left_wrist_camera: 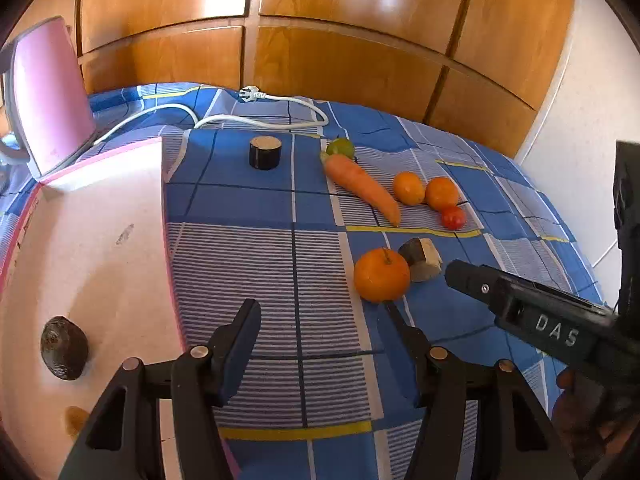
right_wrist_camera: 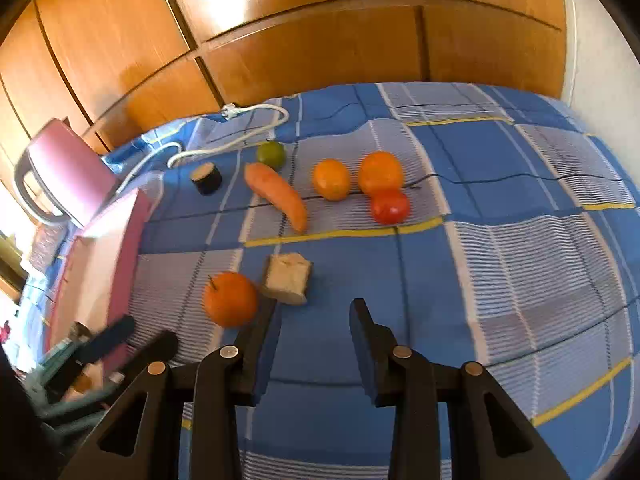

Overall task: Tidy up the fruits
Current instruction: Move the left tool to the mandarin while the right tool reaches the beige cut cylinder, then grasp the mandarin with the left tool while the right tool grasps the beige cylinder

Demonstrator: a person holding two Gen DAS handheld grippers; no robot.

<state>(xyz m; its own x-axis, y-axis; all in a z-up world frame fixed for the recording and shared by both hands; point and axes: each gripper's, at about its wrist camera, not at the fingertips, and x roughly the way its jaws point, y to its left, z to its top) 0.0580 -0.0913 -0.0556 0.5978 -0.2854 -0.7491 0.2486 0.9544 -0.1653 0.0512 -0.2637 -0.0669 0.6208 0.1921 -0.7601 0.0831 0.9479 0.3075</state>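
Observation:
An orange with a stem (left_wrist_camera: 382, 276) (right_wrist_camera: 230, 299) lies on the blue checked cloth, touching a pale cut chunk with dark skin (left_wrist_camera: 422, 260) (right_wrist_camera: 287, 278). My left gripper (left_wrist_camera: 320, 316) is open with only cloth between its fingers; the orange sits just past its right finger. My right gripper (right_wrist_camera: 314, 308) is open too, with nothing in it, and the chunk lies just beyond its left fingertip. Farther back lie a carrot (left_wrist_camera: 362, 188), a lime (left_wrist_camera: 341, 148), two small oranges (left_wrist_camera: 408, 188) (left_wrist_camera: 442, 193) and a tomato (left_wrist_camera: 454, 217). A dark avocado (left_wrist_camera: 64, 354) rests on the pale pink-edged board (left_wrist_camera: 100, 240).
A dark cylindrical slice (left_wrist_camera: 265, 153) stands alone near the board's far corner. A white power cable (left_wrist_camera: 280, 100) snakes along the back. A pink upright object with a grey handle (left_wrist_camera: 48, 96) stands at the far left. Wooden wardrobe doors (left_wrist_camera: 320, 20) close off the back.

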